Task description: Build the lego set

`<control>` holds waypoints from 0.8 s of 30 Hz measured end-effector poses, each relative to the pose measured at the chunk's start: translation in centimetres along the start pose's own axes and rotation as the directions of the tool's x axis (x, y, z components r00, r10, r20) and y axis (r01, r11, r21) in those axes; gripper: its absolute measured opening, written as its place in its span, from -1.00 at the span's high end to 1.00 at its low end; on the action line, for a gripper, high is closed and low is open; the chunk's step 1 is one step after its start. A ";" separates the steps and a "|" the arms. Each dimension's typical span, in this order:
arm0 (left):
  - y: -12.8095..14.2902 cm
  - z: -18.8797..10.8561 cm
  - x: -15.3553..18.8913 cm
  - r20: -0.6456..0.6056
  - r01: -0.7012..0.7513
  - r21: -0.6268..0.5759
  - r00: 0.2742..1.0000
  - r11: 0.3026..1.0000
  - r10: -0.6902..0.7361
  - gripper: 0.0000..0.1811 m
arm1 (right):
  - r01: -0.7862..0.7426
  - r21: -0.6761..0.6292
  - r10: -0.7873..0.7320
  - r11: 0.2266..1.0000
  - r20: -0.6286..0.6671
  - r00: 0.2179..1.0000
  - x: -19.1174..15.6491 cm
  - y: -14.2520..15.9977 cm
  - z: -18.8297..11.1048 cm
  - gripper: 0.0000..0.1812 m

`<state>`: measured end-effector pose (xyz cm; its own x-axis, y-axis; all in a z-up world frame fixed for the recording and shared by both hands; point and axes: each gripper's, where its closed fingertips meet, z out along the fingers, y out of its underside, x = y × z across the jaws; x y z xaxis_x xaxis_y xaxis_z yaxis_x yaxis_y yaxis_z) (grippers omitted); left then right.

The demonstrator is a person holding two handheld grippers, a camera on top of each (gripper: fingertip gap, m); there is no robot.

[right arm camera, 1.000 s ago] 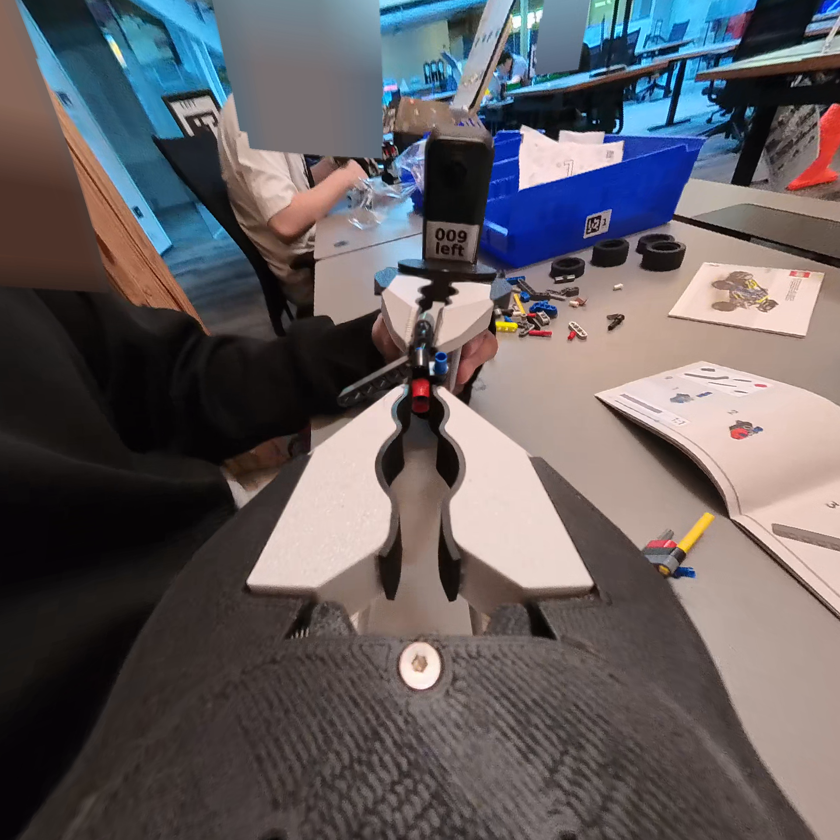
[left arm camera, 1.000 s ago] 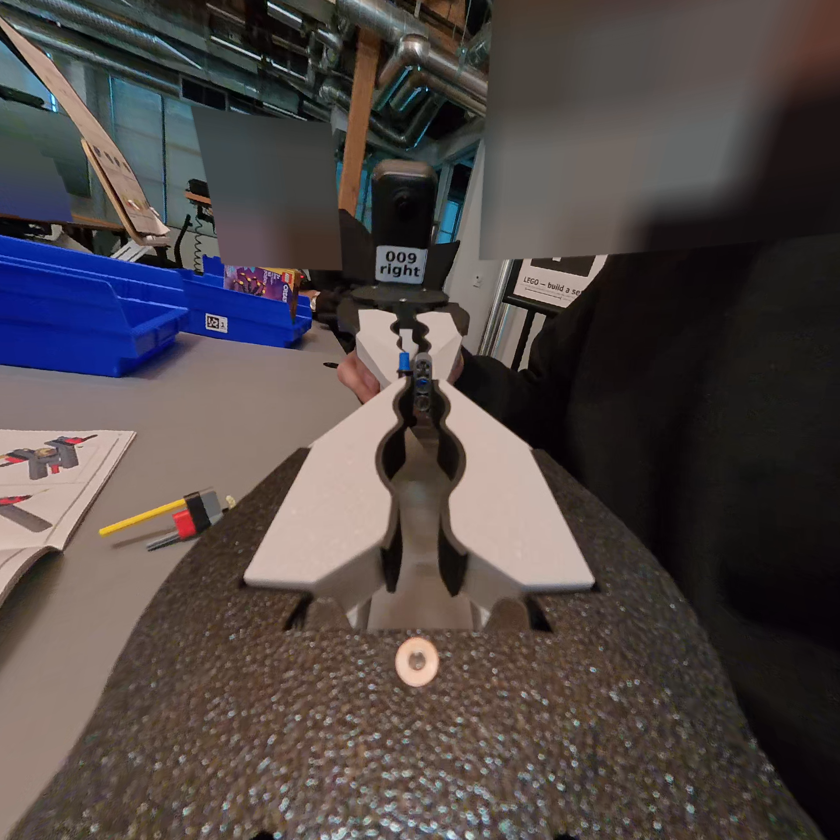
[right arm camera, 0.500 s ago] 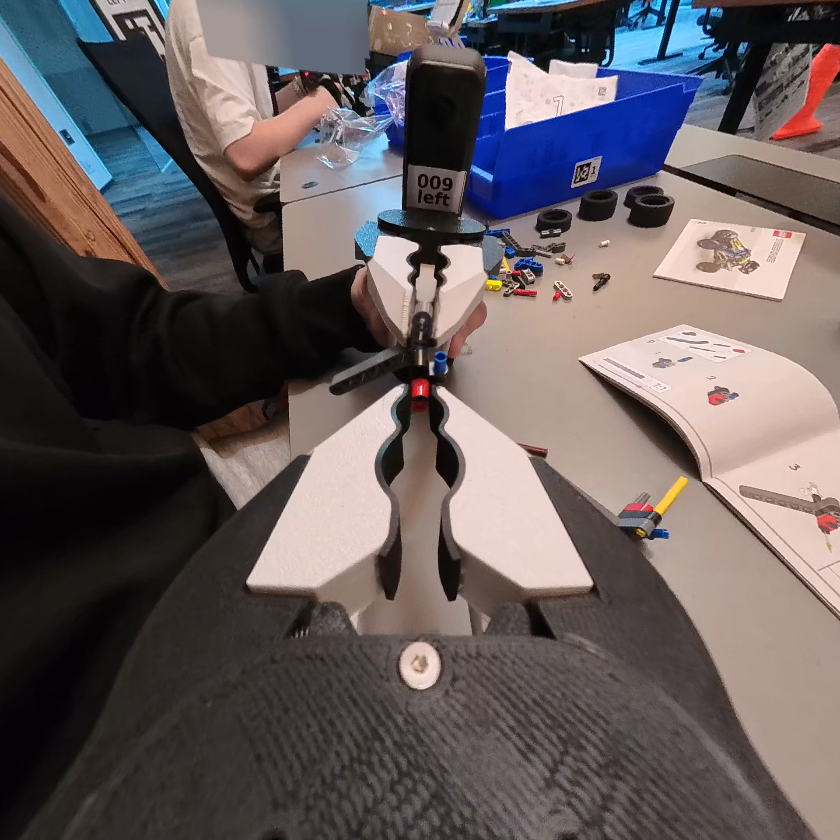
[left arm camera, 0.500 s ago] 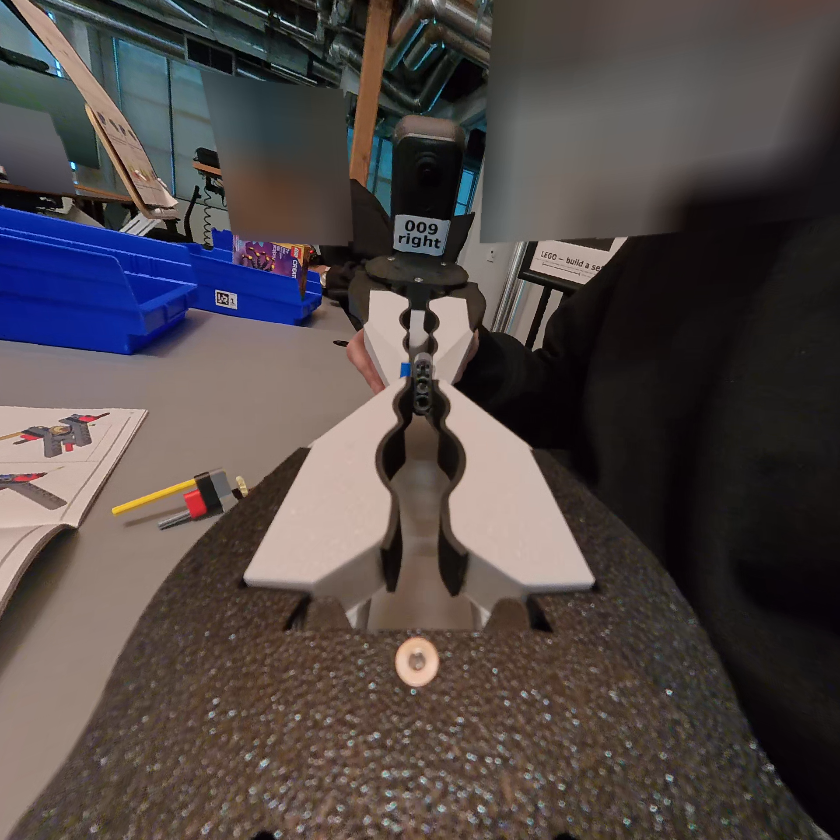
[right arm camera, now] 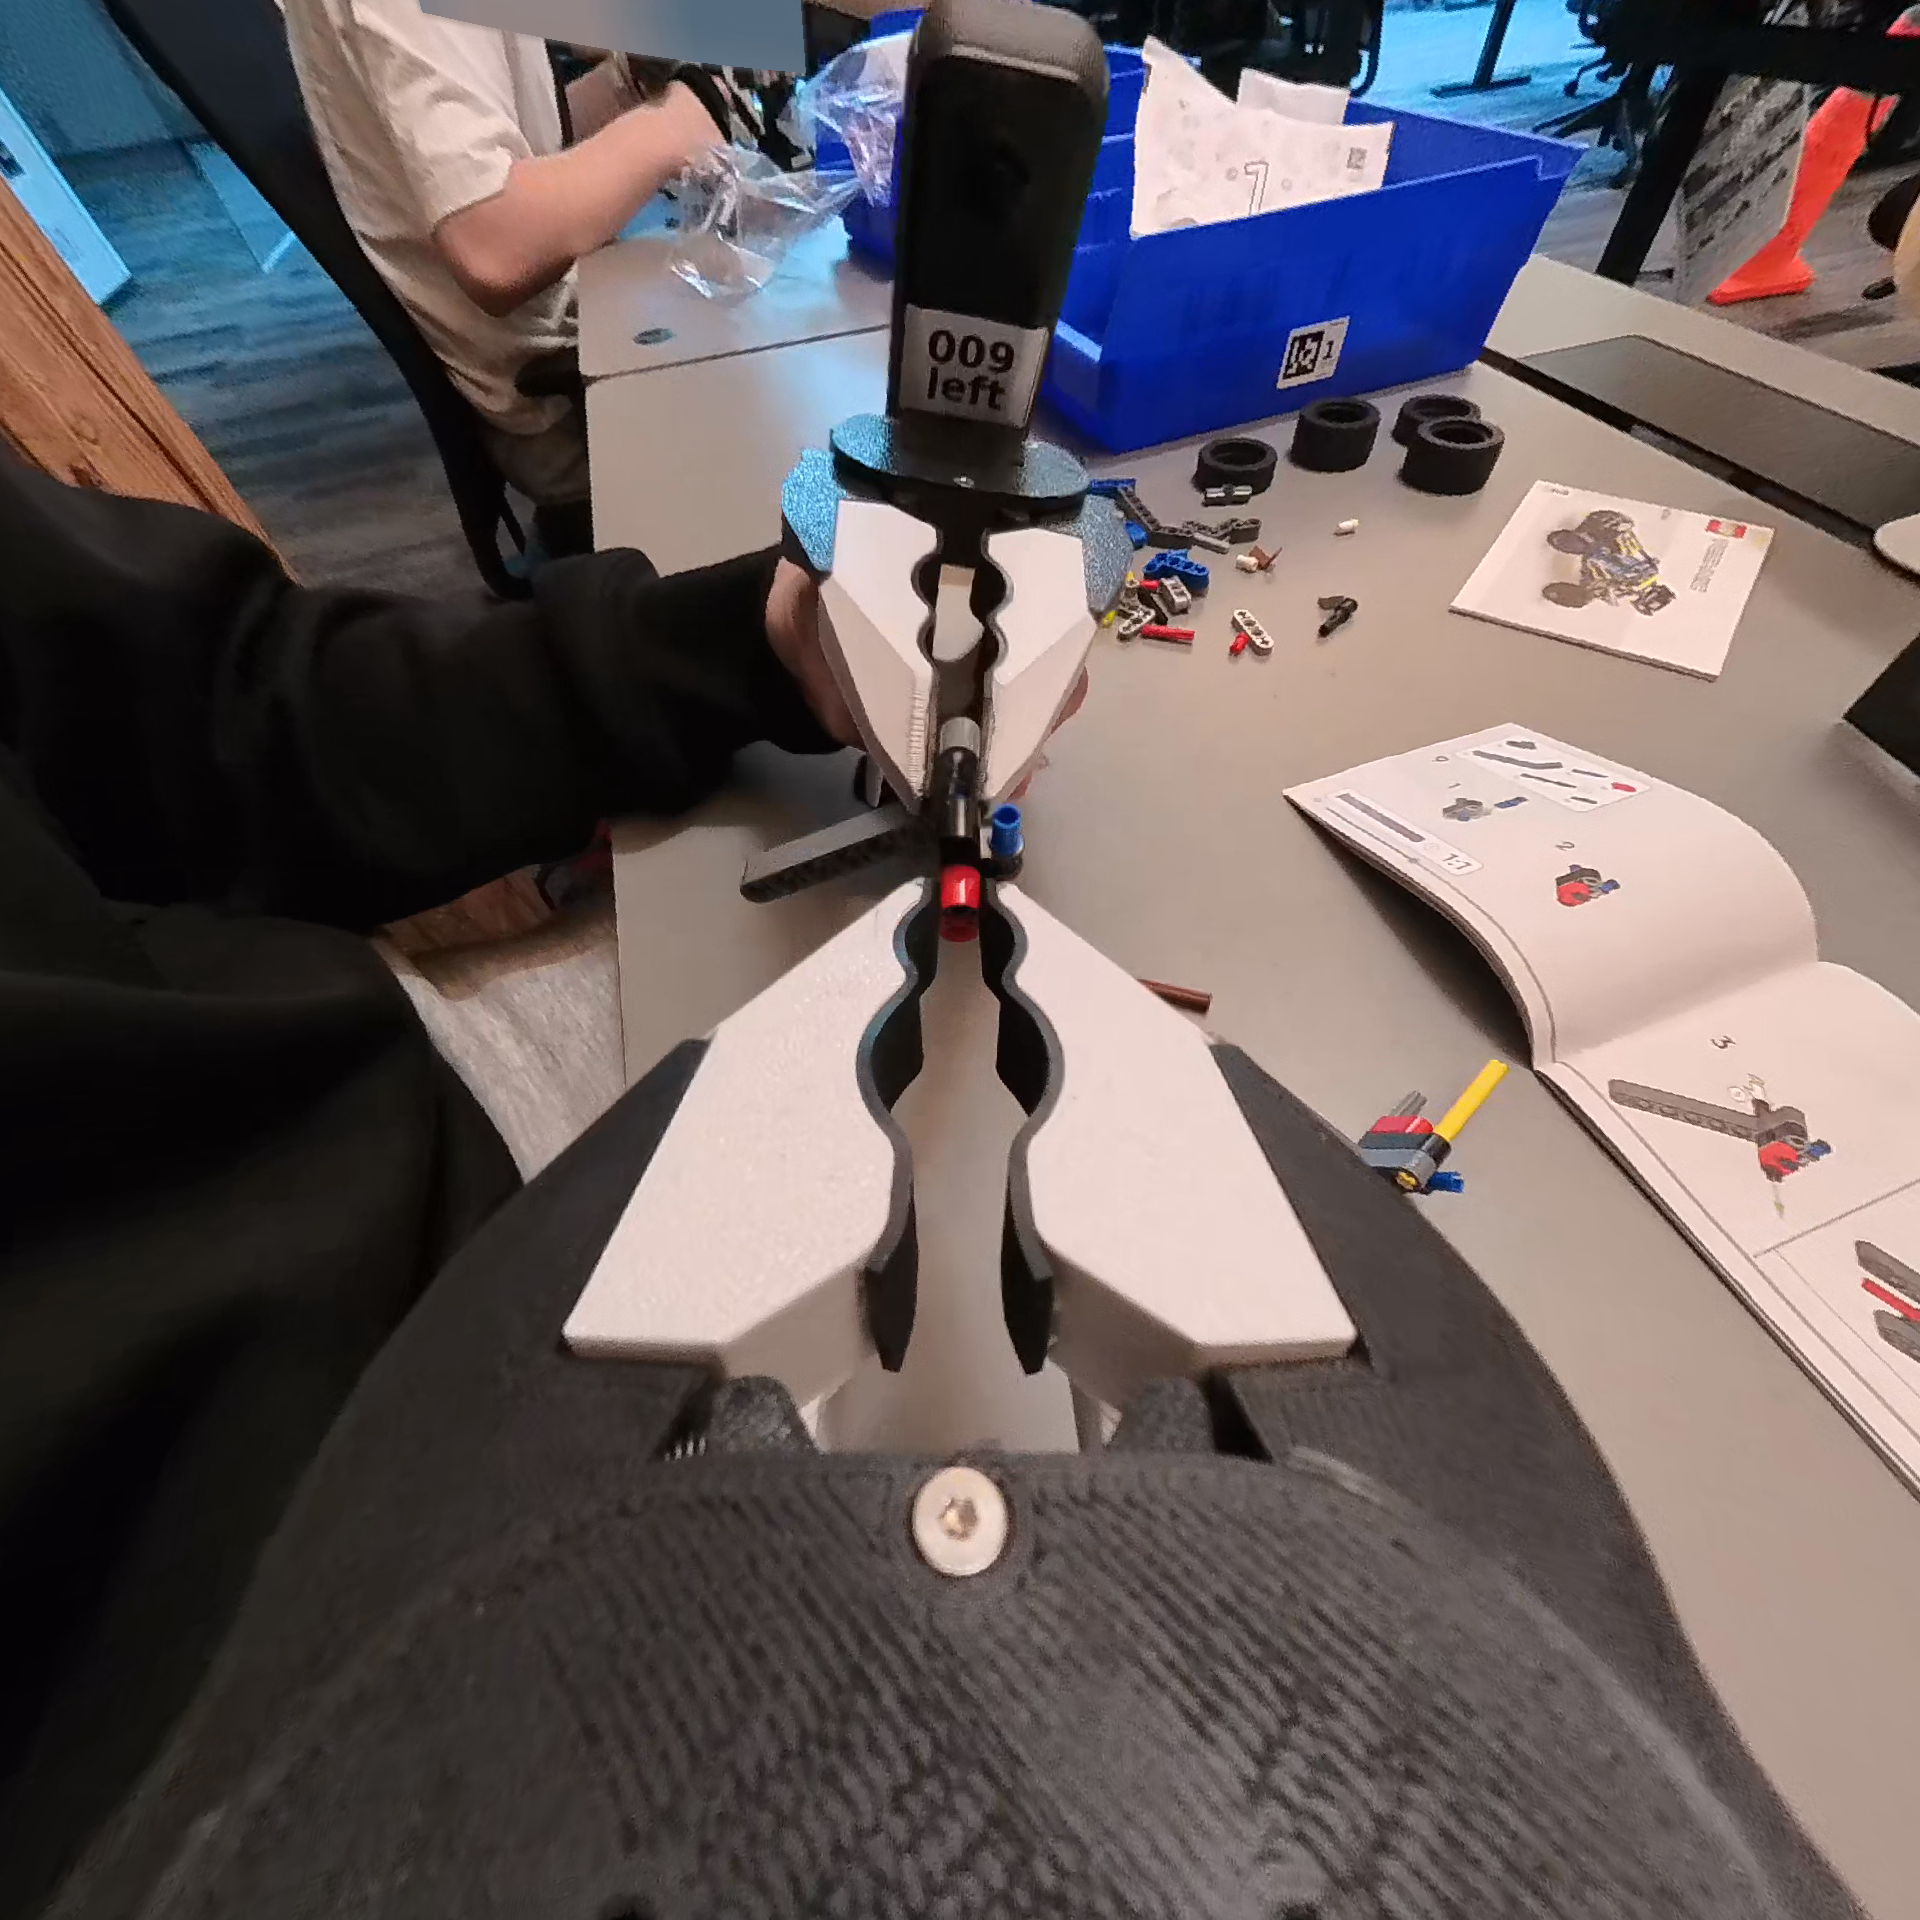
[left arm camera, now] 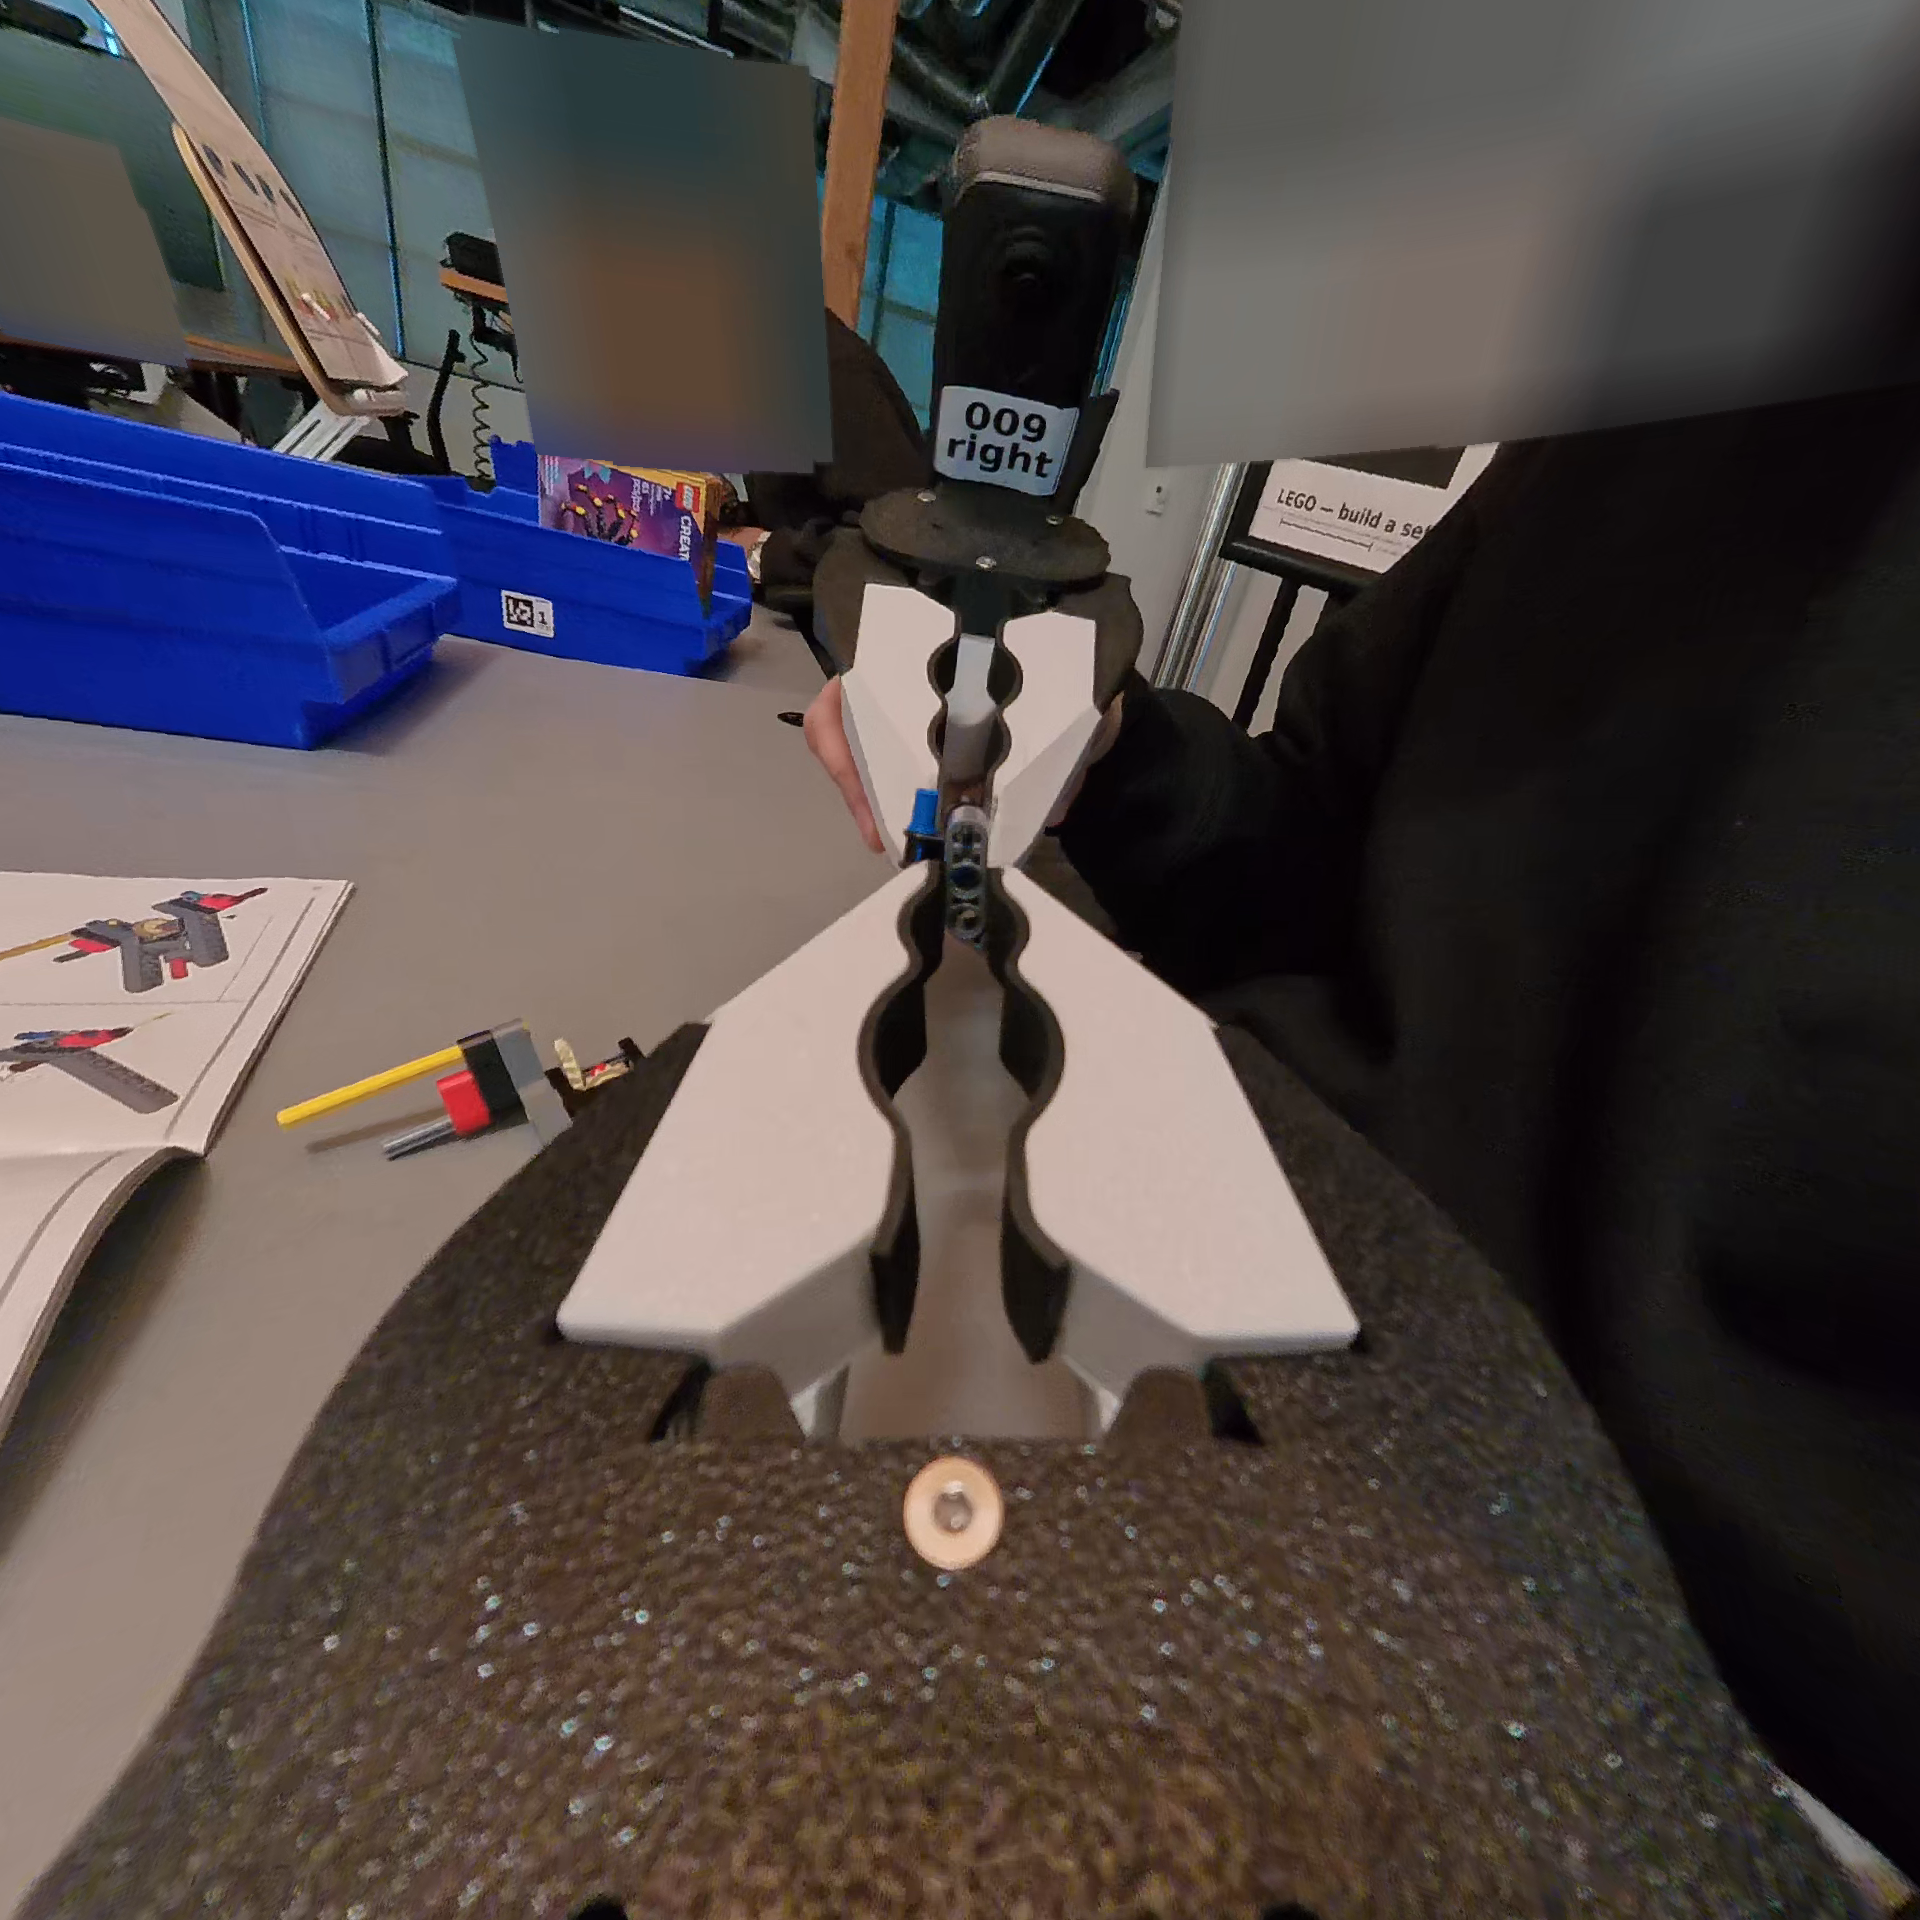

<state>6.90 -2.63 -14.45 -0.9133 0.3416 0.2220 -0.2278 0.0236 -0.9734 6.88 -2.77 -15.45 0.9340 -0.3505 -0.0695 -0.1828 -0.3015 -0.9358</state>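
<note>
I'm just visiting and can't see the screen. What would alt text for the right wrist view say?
Two handheld grippers meet tip to tip above a grey table: the right gripper pinches a red pin, and the left gripper opposite holds a dark Lego beam assembly. Behind lie an open instruction booklet, loose Lego pieces, black tyres and a blue bin.

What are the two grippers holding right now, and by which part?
Both pinch one small lego assembly between them: the left gripper on its dark beam end, the right gripper on its red pin end.
</note>
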 end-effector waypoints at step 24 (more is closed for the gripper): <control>4.3 0.7 -0.8 0.080 -0.015 -0.328 0.996 0.944 0.044 0.94 | 0.056 -0.251 -0.058 0.966 0.000 0.998 0.1 4.2 0.5 0.94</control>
<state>6.41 -3.41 -18.79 -0.9463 0.2665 0.1830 -0.0903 0.3256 -0.9412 6.38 -3.58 -19.54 0.9428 -0.3329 -0.0154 -0.2017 -0.5332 -0.8216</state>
